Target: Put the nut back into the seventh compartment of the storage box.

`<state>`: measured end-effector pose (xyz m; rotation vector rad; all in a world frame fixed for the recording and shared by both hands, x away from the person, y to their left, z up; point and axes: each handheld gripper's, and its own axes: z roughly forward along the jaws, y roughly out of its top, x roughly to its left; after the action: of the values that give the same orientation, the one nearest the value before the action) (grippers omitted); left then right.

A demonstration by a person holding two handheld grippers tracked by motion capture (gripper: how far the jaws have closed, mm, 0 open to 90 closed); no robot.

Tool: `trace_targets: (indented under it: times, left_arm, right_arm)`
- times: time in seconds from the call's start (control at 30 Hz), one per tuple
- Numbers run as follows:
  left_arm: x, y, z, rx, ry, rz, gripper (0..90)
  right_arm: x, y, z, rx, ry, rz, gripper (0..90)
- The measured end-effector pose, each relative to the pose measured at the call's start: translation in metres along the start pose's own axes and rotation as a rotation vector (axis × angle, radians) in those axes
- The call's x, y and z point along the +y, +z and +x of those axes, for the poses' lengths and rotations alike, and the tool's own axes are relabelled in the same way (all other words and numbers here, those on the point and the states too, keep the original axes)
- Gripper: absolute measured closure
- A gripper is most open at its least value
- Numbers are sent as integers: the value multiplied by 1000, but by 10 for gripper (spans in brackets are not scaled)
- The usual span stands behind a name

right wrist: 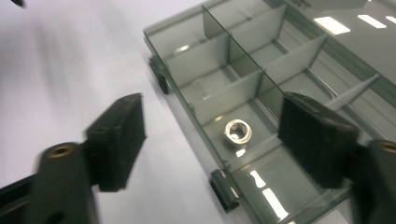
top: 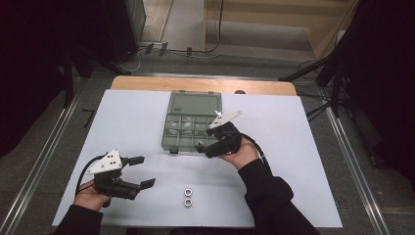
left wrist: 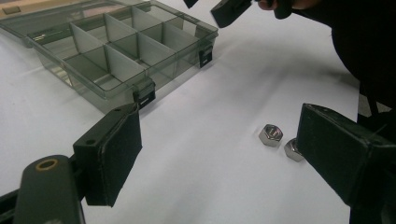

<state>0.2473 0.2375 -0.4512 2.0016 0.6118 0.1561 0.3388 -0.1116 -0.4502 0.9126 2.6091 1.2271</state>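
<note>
White table sheet (top: 137, 122) on a wooden top, dark floor and stands around it; work in hand reads as sorting nuts into a box. Left gripper (top: 142, 171) sits low at the near left, jaws spread wide and gripping nothing; in the left gripper view its jaws bracket the two loose nuts, one (left wrist: 271, 135) in plain sight between them, the other (left wrist: 292, 150) partly behind the right-hand jaw. From above both nuts (top: 187, 197) lie touching or just beside each other on the sheet, near the front edge, well apart from the box. Clear divided box (top: 193, 122) stands mid-table, lid laid back. Right gripper (top: 208, 142) hovers over the box's near right corner, jaws parted and empty; one nut (right wrist: 237, 131) rests flat in a near-row compartment directly below. Risks, as judged: the two nuts lie so close that closing on one could nudge or pinch the other; a nut gripped on its corners could roll or spring out; the right gripper's jaw could catch a divider or the front wall and shift the light box.
</note>
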Motion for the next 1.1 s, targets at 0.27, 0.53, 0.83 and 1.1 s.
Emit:
trace_targets:
  times: [0.27,0.53,0.83,1.1]
  left_arm:
    - [0,0,0,1,-6,-2,147]
    - [0,0,0,2,-5,-2,147]
    - [0,0,0,-1,-5,-2,147]
    - [0,1,0,-3,-3,1,147]
  right_arm:
    - [-1,-8,24,41,-40,-4,206]
    - [-6,-9,37,71,-79,19,216]
    - [-13,-8,47,122,-162,49,228]
    - [-15,-7,53,174,-218,67,234]
